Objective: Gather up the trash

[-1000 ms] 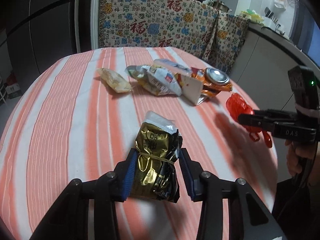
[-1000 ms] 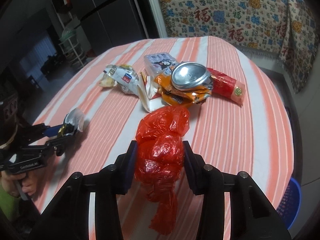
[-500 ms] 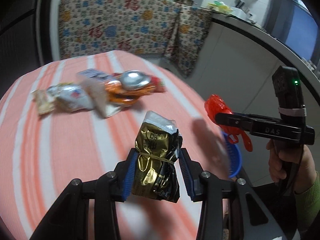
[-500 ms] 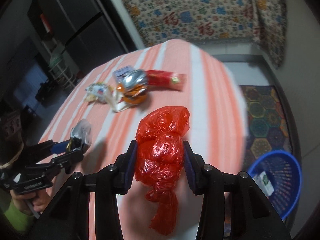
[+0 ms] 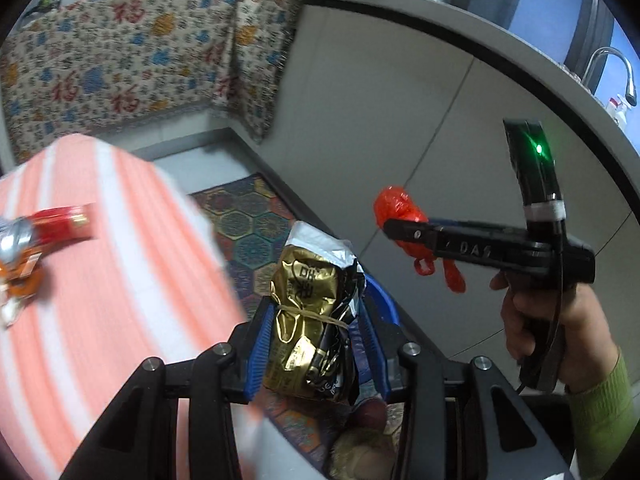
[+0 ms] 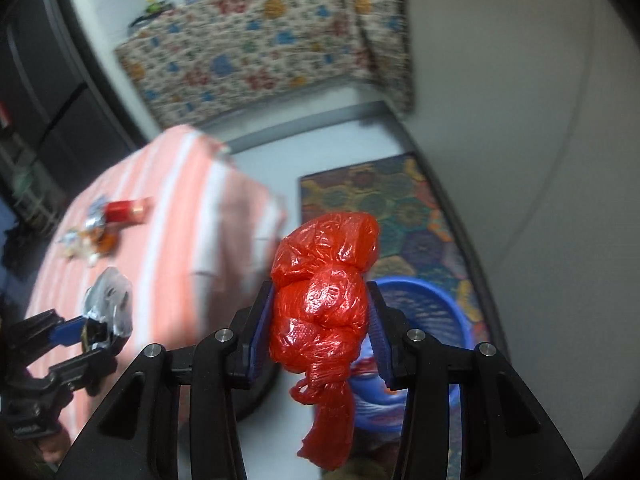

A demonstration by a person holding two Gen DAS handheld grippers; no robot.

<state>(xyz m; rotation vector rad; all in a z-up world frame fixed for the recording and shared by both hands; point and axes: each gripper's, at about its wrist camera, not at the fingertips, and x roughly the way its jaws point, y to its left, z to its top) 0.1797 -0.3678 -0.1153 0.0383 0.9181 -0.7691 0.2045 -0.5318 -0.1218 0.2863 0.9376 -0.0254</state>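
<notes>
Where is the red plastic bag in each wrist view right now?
Left wrist: red plastic bag right of centre, clamped in the right gripper.
Right wrist: red plastic bag at centre, between that gripper's fingers.
Shared landmark: blue basket on the floor, partly hidden.

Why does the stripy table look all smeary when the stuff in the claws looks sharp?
Left wrist view: the orange-and-white striped tablecloth is motion-blurred, while the crinkled gold foil snack packet in the left claw stays crisp. Right wrist view: table and patterned cloth smear too, but the knotted red plastic bag in the right claw is sharp. Both views bend at the edges.
</notes>
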